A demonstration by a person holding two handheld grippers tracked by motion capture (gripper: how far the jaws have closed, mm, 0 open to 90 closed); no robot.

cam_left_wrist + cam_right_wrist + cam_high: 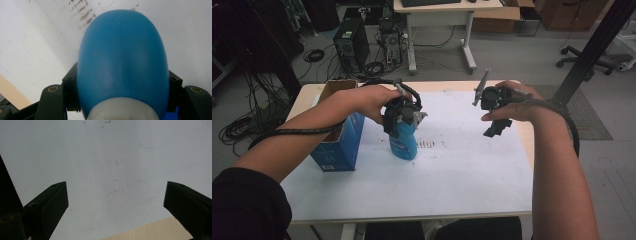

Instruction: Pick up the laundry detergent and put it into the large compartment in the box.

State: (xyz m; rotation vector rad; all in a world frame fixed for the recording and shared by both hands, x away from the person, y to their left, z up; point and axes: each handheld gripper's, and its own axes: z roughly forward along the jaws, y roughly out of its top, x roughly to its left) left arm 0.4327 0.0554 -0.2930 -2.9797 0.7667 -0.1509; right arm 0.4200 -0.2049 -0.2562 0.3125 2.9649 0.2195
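- Two grippers over white sheet [452,165] on wooden table [447,85]
- Left gripper [401,116]: clamped on blue bottle [405,142], upright on sheet beside open blue box [339,145]
- Right gripper [498,127]: jaws wide apart, nothing between
- Beyond: grey floor, desk [442,15], computer tower [350,45], cables

No legible text: blurred label on blue bottle [404,145], blurred print on blue box [338,145].
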